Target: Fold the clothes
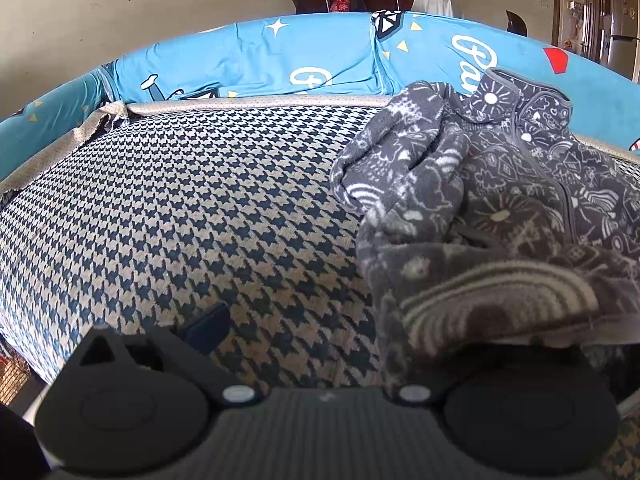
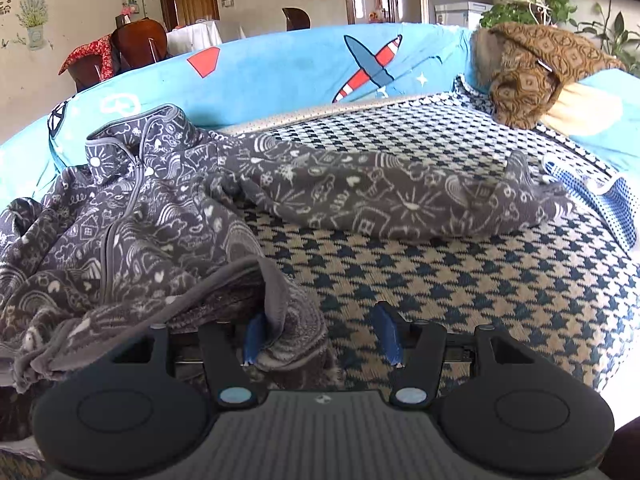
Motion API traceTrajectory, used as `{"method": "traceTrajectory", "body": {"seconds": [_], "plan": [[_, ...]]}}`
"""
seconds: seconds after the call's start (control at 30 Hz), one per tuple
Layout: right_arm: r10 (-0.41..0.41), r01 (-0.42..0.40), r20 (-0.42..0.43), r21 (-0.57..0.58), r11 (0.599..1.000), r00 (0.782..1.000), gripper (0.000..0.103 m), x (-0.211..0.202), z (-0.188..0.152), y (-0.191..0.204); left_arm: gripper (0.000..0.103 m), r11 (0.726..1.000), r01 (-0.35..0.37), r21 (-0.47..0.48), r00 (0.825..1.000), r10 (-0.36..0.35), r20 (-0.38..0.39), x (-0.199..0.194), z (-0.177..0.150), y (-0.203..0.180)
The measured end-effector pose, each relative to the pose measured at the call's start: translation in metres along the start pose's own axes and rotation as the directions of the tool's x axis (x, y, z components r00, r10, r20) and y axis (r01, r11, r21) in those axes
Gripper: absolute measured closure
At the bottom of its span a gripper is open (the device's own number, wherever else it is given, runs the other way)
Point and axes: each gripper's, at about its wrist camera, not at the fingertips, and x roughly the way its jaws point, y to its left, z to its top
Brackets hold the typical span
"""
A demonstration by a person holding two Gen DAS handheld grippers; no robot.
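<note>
One sleeve (image 2: 400, 204) outstretched only in right view, right jaws apart beside hem (image 2: 288, 320), left jaws unclear.

One grey jacket (image 2: 132, 216), one brown garment (image 2: 532, 76), two chairs (image 2: 138, 46).

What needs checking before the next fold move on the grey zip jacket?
1. Right gripper open: ok, blue pads apart, hem fabric lies loose by one pad.
2. Left gripper grip: cannot tell, one finger shows, the jacket drapes over the other.
3. Jacket flat: not ok, body bunched.
4. Sleeve laid out: ok, stretched across the houndstooth cushion.
5. Zip closed: ok in the stretch visible.
6. Fold area free: ok, brown patterned garment sits at the far corner.
</note>
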Motion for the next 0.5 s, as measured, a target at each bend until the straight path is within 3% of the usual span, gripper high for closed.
{"method": "traceTrajectory", "body": {"seconds": [0.23, 0.37, 0.5], "plan": [[-0.053, 0.053, 0.006, -0.069, 0.996, 0.999, 0.048, -0.008, -0.005, 0.002, 0.000, 0.999, -0.041, 0.008, 0.999, 0.041, 0.011, 0.001, 0.001, 0.005], [-0.069, 0.069, -0.035, -0.014, 0.998, 0.997, 0.065, -0.014, -0.005, -0.011, 0.000, 0.998, -0.052, -0.020, 0.999, 0.052, 0.011, 0.001, 0.003, 0.013], [-0.057, 0.058, -0.051, 0.018, 0.998, 0.997, 0.073, -0.021, -0.008, -0.021, 0.000, 0.998, -0.061, -0.015, 0.998, 0.061, 0.019, -0.001, 0.003, 0.015]]}}
